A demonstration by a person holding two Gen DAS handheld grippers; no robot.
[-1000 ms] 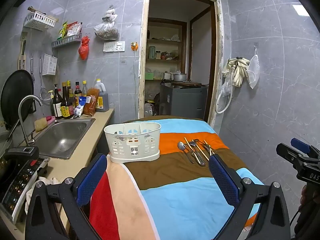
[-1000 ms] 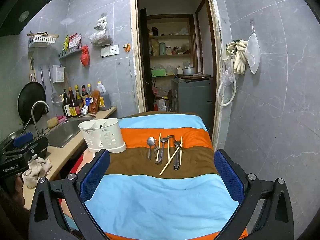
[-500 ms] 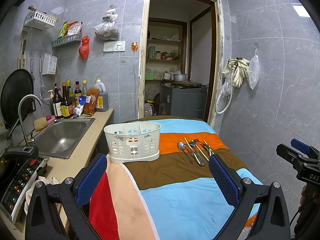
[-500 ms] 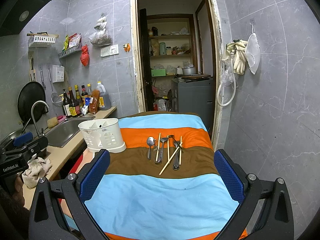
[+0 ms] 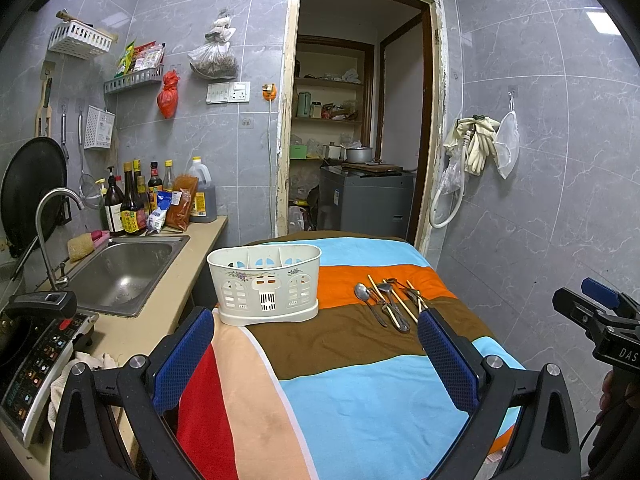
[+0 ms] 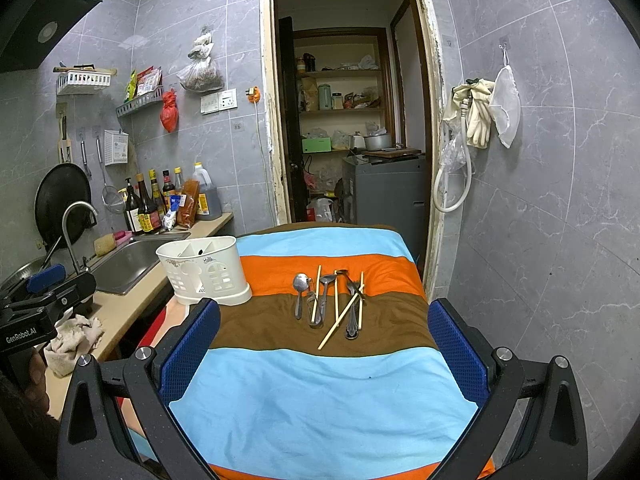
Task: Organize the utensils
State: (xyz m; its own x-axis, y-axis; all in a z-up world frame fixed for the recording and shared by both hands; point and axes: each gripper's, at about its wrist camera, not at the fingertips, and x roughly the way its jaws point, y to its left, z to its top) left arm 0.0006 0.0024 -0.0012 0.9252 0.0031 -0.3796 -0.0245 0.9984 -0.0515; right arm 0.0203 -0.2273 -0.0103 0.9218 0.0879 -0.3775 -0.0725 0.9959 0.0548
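Your left gripper [image 5: 316, 354] hovers above the striped cloth [image 5: 360, 392] with its blue-padded fingers [image 5: 182, 354] spread wide apart and nothing between them. Your right gripper [image 6: 324, 344] is the same: pads well apart, empty, held over the light-blue band of the cloth.

From the right wrist view, the utensils [image 6: 332, 304] lie in a loose bunch at about 12 o'clock, straddling the line where the orange stripe meets the brown one. You can pick out a spoon [image 6: 300, 290] at the left edge of the bunch, more metal pieces beside it, and several pale chopsticks [image 6: 340, 318], one lying slantwise across the others. None of them touches either gripper.

The white holder [image 6: 208, 270] stands upright at about 10 o'clock from your right gripper, on the cloth's left edge, well apart from the utensils. In the left wrist view the same holder [image 5: 266, 284] sits near 12 o'clock, just beyond your left finger tip, with dividers showing inside it; the utensils [image 5: 390, 302] lie at about 1 o'clock.

Left of the cloth runs the worktop [image 5: 132, 324] with the sink [image 5: 120, 270] set into it and bottles [image 5: 132, 200] at its far end.
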